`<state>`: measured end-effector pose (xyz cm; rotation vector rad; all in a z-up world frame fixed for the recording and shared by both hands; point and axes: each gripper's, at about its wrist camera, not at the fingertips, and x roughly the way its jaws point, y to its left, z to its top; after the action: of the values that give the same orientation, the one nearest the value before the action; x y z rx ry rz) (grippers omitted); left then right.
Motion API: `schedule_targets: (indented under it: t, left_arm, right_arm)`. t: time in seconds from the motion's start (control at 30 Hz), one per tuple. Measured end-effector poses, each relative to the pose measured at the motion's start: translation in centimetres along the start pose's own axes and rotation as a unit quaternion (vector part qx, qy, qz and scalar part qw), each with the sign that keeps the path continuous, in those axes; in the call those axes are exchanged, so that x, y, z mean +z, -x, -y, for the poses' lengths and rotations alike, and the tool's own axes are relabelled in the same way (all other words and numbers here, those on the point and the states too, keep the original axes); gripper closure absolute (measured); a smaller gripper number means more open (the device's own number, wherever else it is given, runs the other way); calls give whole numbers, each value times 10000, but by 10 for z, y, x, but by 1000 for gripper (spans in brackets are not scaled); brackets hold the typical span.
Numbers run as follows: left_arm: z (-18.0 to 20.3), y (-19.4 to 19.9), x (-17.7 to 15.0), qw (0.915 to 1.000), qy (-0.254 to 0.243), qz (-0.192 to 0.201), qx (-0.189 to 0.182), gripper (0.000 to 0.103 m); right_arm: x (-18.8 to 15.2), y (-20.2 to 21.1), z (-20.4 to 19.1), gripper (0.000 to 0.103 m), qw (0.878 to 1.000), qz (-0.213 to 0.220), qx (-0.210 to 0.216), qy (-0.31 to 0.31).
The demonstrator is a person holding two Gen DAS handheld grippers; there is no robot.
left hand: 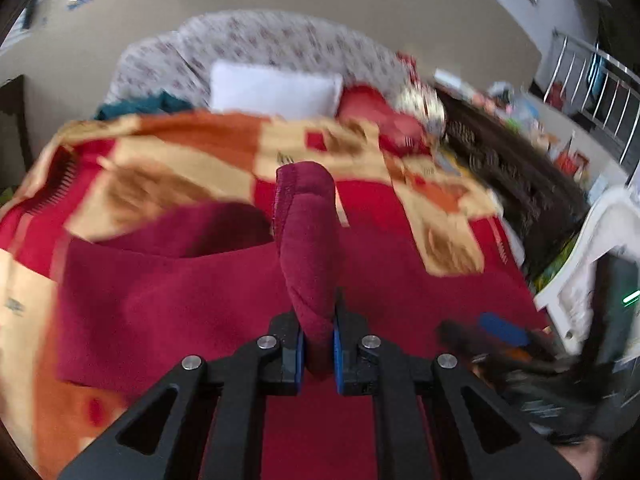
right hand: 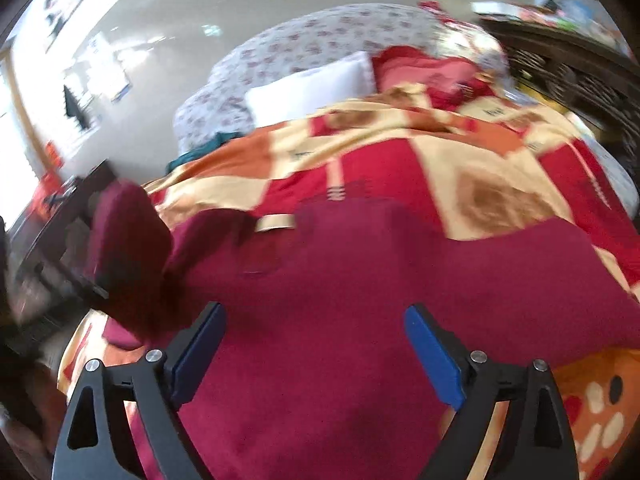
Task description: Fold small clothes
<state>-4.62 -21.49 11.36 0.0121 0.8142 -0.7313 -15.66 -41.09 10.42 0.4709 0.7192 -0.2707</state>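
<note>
Left jaws: the left gripper (left hand: 319, 346) pinched a rolled fold of the garment (left hand: 192, 300).
Right jaws: the right gripper (right hand: 316, 354) stood wide, nothing between.
Garment: one maroon, fleecy, lay across frame centre on the blanket (left hand: 168, 160).
Blanket: one, soft, red-orange-cream patches.
Pillow (left hand: 276, 90): one white, rectangular, upper centre.

The maroon garment (left hand: 224, 280) is a matt, fleecy cloth, its nap soft and slightly fuzzy. Under it the patterned blanket (left hand: 168, 168) looks plush (a little sheen on the red patches). The left gripper (left hand: 318, 344) has matt black plastic arms, blue pads (right hand: 434, 360) and bright metal rivets. The white pillow (left hand: 276, 90) is smooth cloth.
</note>
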Motion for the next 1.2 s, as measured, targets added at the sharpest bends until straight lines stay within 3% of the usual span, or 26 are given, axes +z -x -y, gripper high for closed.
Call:
schedule_targets:
  t: [0.13,0.23,0.3,0.33,0.4,0.47,0.57,0.67,0.77,0.83,0.9,0.93,0.97,1.03,1.1,1.2]
  left_arm:
    - [9,-60,-26,9985,-83,-544,62,91]
    - [0,-61,-32,9975,-6,-697,-93,84]
    - [-9,-41,-31,9983,-43,-569,-119,63]
    - [-14,-25,-29,9991,-125,-396,-110,44]
    - [-25,6,-27,9995,-294,-26,80,19]
    - [-46,40,-27,9968,-423,451,511,17]
    - [-75,58,-27,9922,-432,589,1007,17]
    - [-118,53,-29,9868,-99,424,1561,17]
    - [-141,39,-35,9855,146,217,1676,17]
    - [-153,29,-39,9825,225,77,1846,17]
    - [-159,24,-44,9816,303,11,1886,17]
    - [-160,23,-45,9815,323,-2,1885,17]
    - [-160,19,-44,9810,336,-15,1909,17]
    - [-158,13,-41,9803,346,-38,1946,17]
    - [-156,13,-40,9811,357,-37,1903,17]
    - [-150,18,-35,9817,314,104,1877,17]
  right_arm:
    - [-4,0,32,9,9991,-87,25,-409]
    - [-6,-3,29,9,9990,-135,177,-382]
    - [-6,-4,22,9,9991,-118,264,-306]
    - [-6,-5,15,9,9991,-114,337,-250]
    - [-4,-10,0,8,9986,-164,488,-79]
    - [-3,-19,-16,7,9981,-235,561,111]
    - [0,-36,-32,5,9974,-366,563,245]
    - [3,-56,-35,5,9986,-438,198,231]
    - [5,-78,-32,5,9978,-630,90,166]
    - [4,-91,-36,7,9964,-711,-129,437]
    - [3,-92,-47,33,9924,-681,-430,933]
    - [4,-92,-54,71,9892,-674,-487,1209]
    - [5,-92,-54,87,9883,-676,-551,1252]
    - [6,-86,-53,96,9877,-604,-502,1355]
    - [9,-72,-47,97,9896,-486,-288,1326]
    - [13,-47,-45,97,9888,-129,-411,1429]
